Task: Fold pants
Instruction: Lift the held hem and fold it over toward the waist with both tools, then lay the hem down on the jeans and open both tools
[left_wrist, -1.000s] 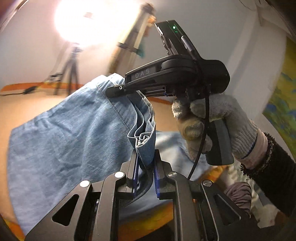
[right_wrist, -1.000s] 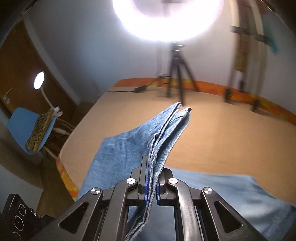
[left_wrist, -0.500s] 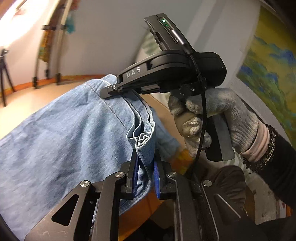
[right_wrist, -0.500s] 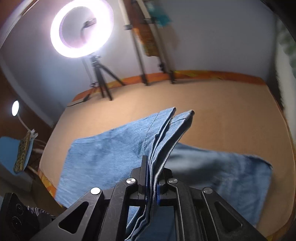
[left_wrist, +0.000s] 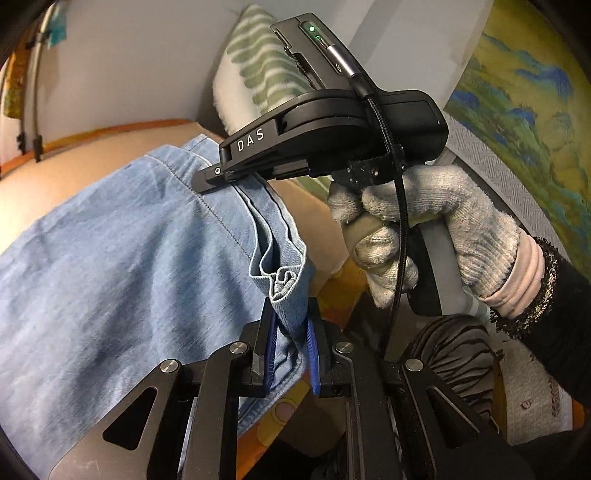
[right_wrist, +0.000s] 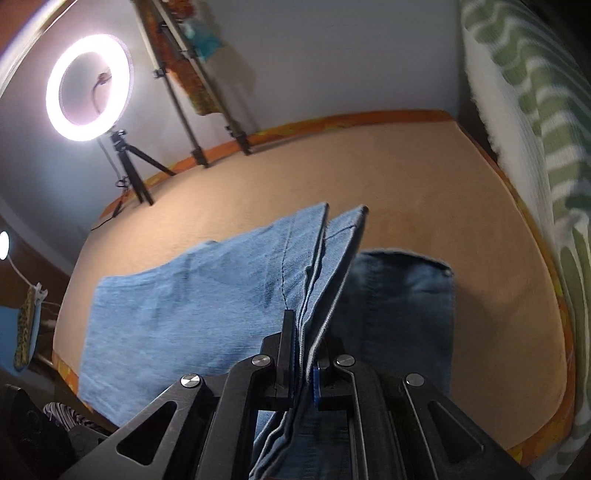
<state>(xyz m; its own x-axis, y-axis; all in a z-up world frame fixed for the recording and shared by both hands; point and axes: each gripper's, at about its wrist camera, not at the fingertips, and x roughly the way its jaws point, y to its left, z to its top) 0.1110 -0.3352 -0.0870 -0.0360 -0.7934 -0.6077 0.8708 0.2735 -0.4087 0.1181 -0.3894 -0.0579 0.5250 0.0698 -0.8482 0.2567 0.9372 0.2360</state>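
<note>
Light blue denim pants (left_wrist: 129, 266) lie on a tan bed (right_wrist: 406, 177), one end lifted. My left gripper (left_wrist: 290, 325) is shut on the bunched edge of the pants (left_wrist: 284, 291). My right gripper (right_wrist: 304, 354) is shut on the layered edge of the pants (right_wrist: 221, 299) and holds it above the lower layer (right_wrist: 406, 295). In the left wrist view the right gripper (left_wrist: 221, 173) sits just beyond mine, a gloved hand (left_wrist: 424, 229) on its handle, clamping the same edge farther along.
A ring light on a tripod (right_wrist: 88, 88) and a wooden stand (right_wrist: 192, 92) stand behind the bed. A green-striped pillow (right_wrist: 535, 110) leans at the right edge. A landscape painting (left_wrist: 517, 92) hangs on the right. An orange patterned sheet edge (left_wrist: 288, 402) shows below.
Both grippers have swung to the right with the held pants edge; the ring light has left the left wrist view and the pillow has come in. The fold lies farther over the lower layer.
</note>
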